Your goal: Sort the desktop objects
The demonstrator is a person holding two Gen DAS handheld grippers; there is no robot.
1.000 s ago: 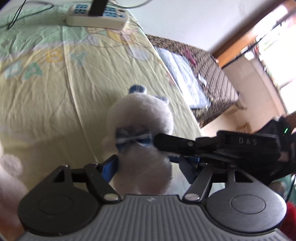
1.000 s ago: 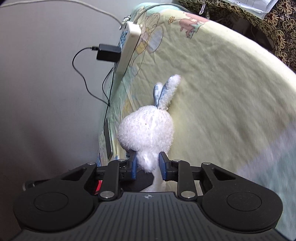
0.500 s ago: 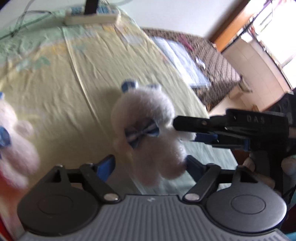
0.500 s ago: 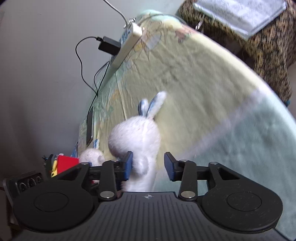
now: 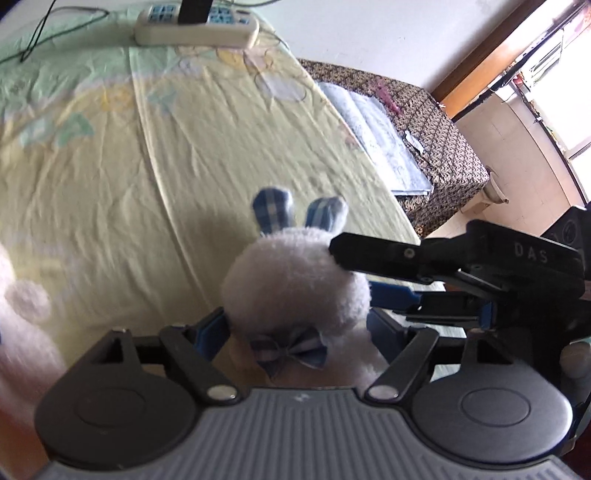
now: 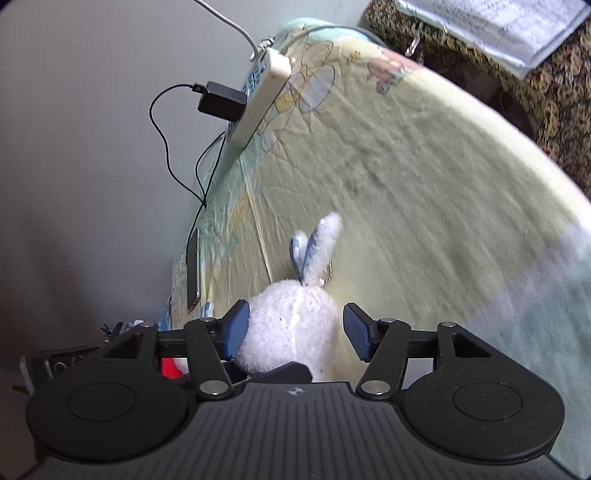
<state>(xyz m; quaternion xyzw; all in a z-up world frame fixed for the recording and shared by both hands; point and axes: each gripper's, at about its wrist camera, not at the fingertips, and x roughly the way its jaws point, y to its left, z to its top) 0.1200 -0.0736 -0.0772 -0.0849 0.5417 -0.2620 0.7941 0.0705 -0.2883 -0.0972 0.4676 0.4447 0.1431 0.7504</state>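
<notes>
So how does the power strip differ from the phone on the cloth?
The strip is white and boxy; the phone is dark and thin. The strip has a black adapter plugged in; whether the adapter's cable reaches the phone, I cannot tell. In the right wrist view the strip lies farther off and the phone nearer. Both lie on the cloth along its wall-side edge.

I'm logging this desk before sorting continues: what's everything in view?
plush rabbit: 1, white, blue checked ears, between both grippers' fingers
second plush: 1, white, blurred, left view's edge
power strip: 1, cream, table's far end
adapter: 1, black, in the strip
phone: 1, dark, by the wall
tablecloth: 1, yellow-green, covering table
open book: 1, pale, on brown patterned surface
left gripper: 1, black, just closing onto rabbit's head
right gripper: 1, black, open, just opening around rabbit
</notes>
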